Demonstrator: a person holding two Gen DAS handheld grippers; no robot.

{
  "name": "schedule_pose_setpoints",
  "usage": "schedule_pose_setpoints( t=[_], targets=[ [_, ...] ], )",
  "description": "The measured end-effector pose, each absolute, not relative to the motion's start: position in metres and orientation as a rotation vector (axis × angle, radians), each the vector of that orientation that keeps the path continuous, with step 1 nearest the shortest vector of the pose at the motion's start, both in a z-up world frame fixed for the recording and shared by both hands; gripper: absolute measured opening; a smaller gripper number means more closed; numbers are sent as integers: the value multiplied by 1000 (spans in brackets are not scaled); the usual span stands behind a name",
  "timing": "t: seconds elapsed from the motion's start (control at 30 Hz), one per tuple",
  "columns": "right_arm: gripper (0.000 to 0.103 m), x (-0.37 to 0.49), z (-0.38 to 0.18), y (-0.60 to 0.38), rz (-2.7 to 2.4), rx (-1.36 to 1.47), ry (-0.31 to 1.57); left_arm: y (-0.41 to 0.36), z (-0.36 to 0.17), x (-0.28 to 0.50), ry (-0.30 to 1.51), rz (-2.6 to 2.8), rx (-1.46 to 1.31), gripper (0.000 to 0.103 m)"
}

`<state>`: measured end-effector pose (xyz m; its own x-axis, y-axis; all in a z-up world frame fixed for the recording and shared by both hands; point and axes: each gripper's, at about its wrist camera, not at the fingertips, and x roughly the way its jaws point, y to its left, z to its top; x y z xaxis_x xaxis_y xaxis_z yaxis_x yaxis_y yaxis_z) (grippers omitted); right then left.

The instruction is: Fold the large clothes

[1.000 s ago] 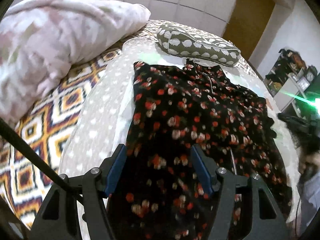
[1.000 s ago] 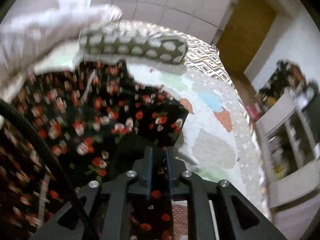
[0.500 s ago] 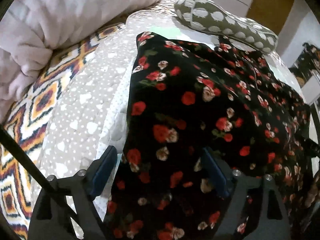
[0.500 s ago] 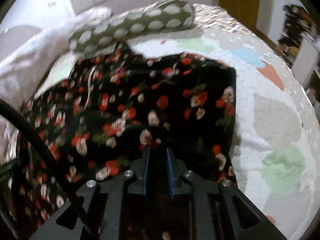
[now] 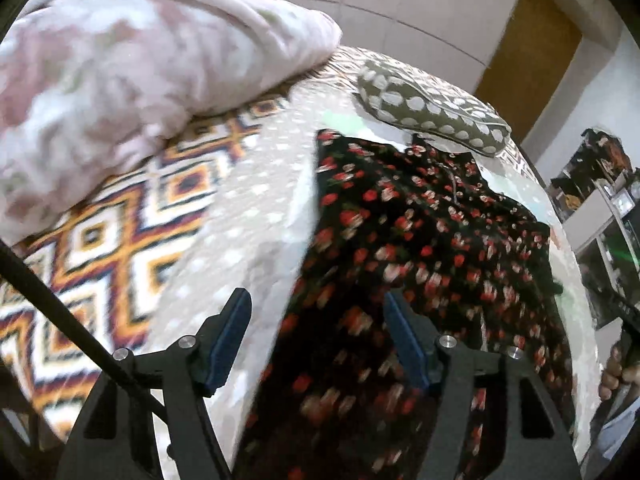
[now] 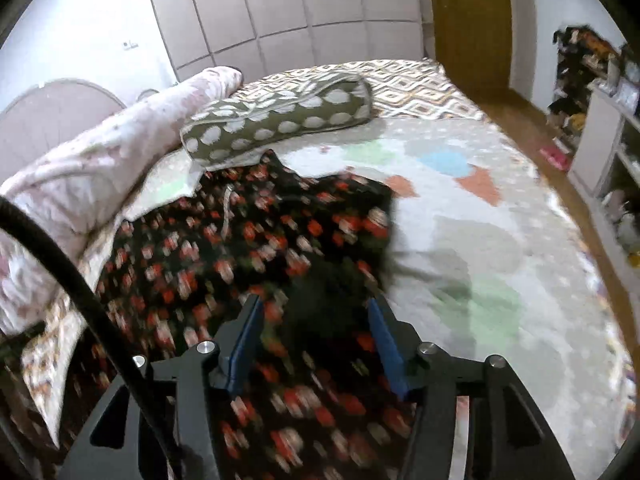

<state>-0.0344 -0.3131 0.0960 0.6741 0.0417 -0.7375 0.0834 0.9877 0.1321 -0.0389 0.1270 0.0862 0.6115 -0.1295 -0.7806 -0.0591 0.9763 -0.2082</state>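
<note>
A large black garment with red and white flowers (image 5: 420, 240) lies spread on the bed; it also shows in the right wrist view (image 6: 240, 248). My left gripper (image 5: 316, 304) is open and empty, hovering above the garment's left edge. My right gripper (image 6: 314, 308) is open and empty above the garment's right part, where a folded-over flap (image 6: 352, 216) lies. The near part of the garment is blurred in both views.
A green pillow with white dots (image 5: 432, 108) (image 6: 276, 120) lies at the garment's far end. A pink blanket (image 5: 132, 80) (image 6: 100, 176) is heaped on the left. The bed cover (image 6: 480, 232) extends right; shelves (image 6: 600, 128) and a wooden door (image 6: 472, 20) stand beyond.
My right gripper has opened and let go of the garment fold, then pulled back and up. My left gripper has drawn back from the garment, staying open.
</note>
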Motion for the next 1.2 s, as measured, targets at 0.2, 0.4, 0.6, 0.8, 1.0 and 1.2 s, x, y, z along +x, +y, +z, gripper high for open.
schedule_pose_setpoints(
  t=[0.2, 0.4, 0.6, 0.8, 1.0, 1.2],
  targets=[
    [59, -109, 76, -334, -31, 188, 854, 149, 56, -94, 966, -11, -236, 68],
    [59, -169, 49, -352, -60, 222, 871, 166, 22, -122, 1014, -28, -277, 68],
    [59, -206, 31, -384, -92, 344, 883, 168, 2, -132, 1072, -94, -317, 67],
    [59, -223, -3, -402, 21, 590, 936, 153, 2, -148, 1085, -185, -283, 41],
    [59, -239, -20, -396, 148, 734, 906, 161, 3, -166, 1078, -228, -348, 29],
    [59, -254, -30, -395, 226, 832, 892, 160, 1, -180, 1060, -240, -362, 30]
  ],
)
